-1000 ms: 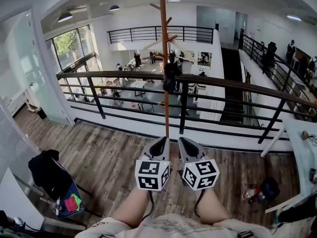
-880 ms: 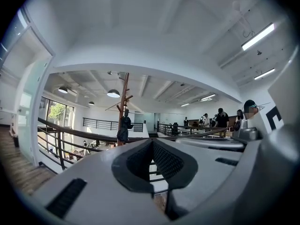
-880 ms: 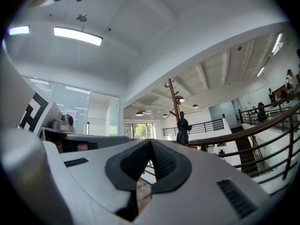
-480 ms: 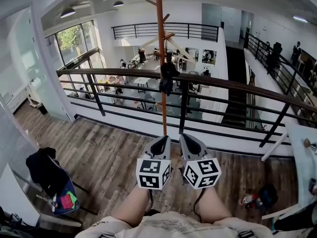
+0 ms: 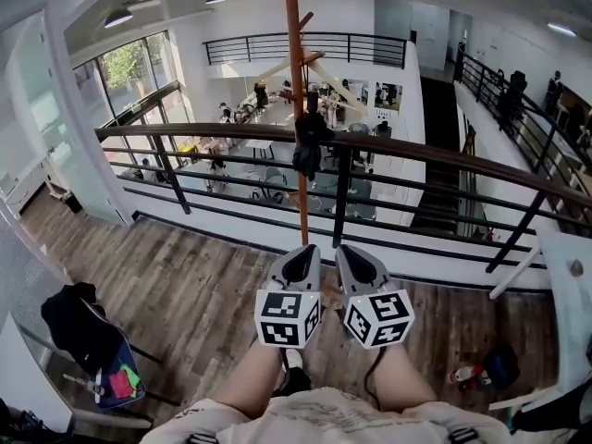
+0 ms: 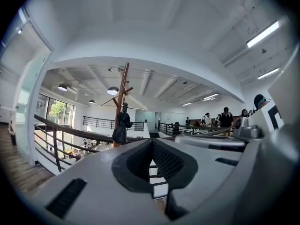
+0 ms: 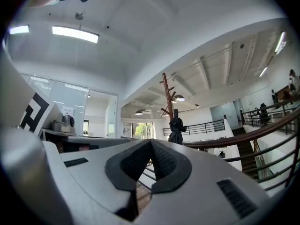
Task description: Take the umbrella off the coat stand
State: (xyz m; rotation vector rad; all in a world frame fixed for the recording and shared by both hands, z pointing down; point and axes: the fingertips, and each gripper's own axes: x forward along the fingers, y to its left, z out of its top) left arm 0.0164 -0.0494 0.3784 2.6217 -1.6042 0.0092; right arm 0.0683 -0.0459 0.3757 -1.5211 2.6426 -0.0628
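Observation:
A tall wooden coat stand (image 5: pixel 297 100) rises in front of the railing, with a folded black umbrella (image 5: pixel 309 143) hanging from one of its pegs. My left gripper (image 5: pixel 301 253) and right gripper (image 5: pixel 349 253) are side by side, level, near the foot of the stand and well short of the umbrella. Both are shut with nothing between their jaws. In the left gripper view the umbrella (image 6: pixel 123 128) hangs on the stand (image 6: pixel 123 86) left of the jaw tips (image 6: pixel 152 141). The right gripper view shows the umbrella (image 7: pixel 176 129) just right of its tips (image 7: pixel 151 141).
A dark metal railing (image 5: pixel 425 155) runs across behind the stand, with a lower floor beyond. A chair with dark clothing and a bag (image 5: pixel 81 329) stands at lower left. A white table edge (image 5: pixel 566 276) and small items on the floor (image 5: pixel 483 366) are at right.
Both grippers and the view have moved forward toward the coat stand, which looks nearer. The grippers stay shut and side by side; the umbrella hangs unmoved.

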